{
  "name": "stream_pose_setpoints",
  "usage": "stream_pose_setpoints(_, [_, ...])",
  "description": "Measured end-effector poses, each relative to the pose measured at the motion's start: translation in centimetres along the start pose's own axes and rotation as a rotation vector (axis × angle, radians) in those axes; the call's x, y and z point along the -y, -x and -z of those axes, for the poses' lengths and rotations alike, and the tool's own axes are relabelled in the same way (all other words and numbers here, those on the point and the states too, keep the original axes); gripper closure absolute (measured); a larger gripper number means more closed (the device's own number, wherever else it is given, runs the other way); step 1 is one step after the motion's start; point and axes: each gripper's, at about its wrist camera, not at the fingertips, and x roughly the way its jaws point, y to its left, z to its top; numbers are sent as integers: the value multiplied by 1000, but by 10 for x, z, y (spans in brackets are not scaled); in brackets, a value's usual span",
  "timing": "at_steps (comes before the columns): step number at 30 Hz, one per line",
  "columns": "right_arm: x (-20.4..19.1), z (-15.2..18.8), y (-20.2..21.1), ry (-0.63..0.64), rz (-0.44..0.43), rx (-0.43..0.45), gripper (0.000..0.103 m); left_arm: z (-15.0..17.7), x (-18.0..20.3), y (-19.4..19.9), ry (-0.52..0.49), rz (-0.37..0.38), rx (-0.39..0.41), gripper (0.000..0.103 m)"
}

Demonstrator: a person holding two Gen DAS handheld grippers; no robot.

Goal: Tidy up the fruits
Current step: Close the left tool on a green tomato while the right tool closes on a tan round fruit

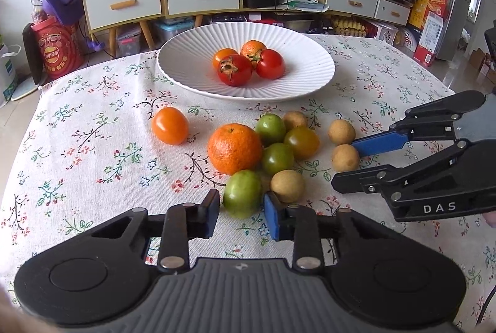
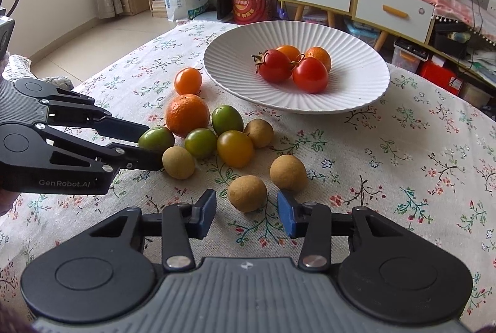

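Observation:
My left gripper (image 1: 241,209) is shut on a green tomato (image 1: 242,193) that rests on the floral tablecloth at the near end of a fruit cluster. The right wrist view shows that same left gripper (image 2: 153,144) clamping the green tomato (image 2: 156,139). My right gripper (image 2: 246,209) is open around a tan longan (image 2: 247,193), with a small gap at each pad. A white ribbed plate (image 1: 186,78) behind the cluster holds two red tomatoes (image 1: 234,70) and two orange fruits. A mandarin (image 1: 234,148) and an orange tomato (image 1: 170,125) lie loose.
Other green tomatoes (image 1: 270,128), a yellow tomato (image 1: 301,142) and more longans (image 1: 341,132) crowd the cloth between the grippers. The tablecloth (image 1: 93,147) is bare at the left. Beyond the table's far edge stand cabinets (image 1: 124,4) and floor clutter.

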Motion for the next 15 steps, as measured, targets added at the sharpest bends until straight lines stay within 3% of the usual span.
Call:
stream_pose_setpoints(11, [1,0,1,-1,0,-1,78,-2,0,2,10,5,3,85])
stream_pose_setpoints(15, [2,0,2,-2,-5,-2,78,-2,-1,4,15,7,4,85])
